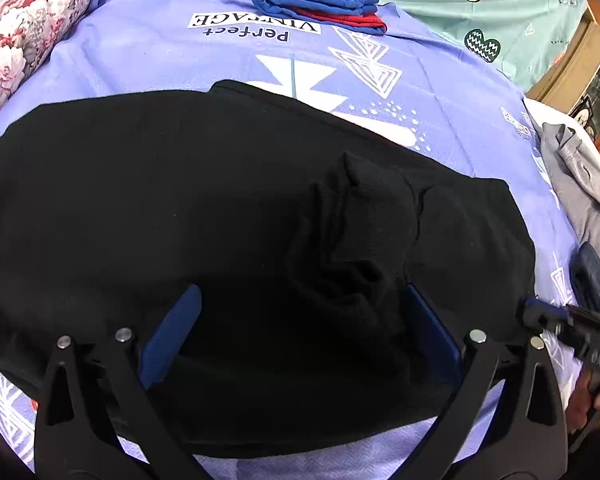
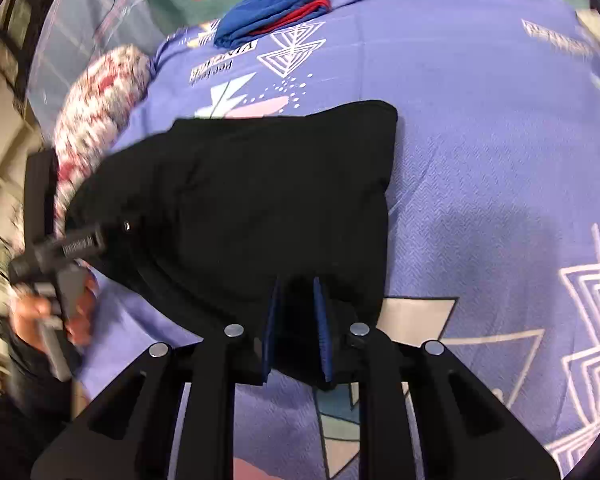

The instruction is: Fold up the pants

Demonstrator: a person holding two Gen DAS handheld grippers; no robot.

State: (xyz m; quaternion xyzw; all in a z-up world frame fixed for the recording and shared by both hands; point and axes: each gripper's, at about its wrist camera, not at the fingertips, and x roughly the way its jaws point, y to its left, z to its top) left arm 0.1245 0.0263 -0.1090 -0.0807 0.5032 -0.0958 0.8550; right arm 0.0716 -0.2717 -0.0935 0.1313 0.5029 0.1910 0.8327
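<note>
The black pants (image 1: 220, 216) lie spread on the bed's purple sheet (image 1: 140, 60), their long axis running left to right across the left wrist view, with a raised bunch of cloth near the middle. The left gripper (image 1: 300, 332) stands wide open just over the near edge of the pants, its blue fingers (image 1: 172, 332) straddling the dark cloth and holding nothing. The right gripper (image 2: 296, 328) is nearly closed, pinching a fold at the pants' near right corner; in its own view the cloth fans away from the fingers up and to the left, toward the far corner of the pants. So the coming fold, as I judge it, turns on this: the right gripper already has the end of the pants and the bulk lies to its left, which points to carrying that end leftward along the long axis, while the left gripper is nearest the middle bunch and could pin or take it. A folded blue and red pile (image 1: 316, 0) sits well apart at the far side, a floral pillow (image 1: 24, 28) lies at the far left, and grey clothes (image 1: 580, 184) lie at the right edge; none of them blocks the fold path.
</note>
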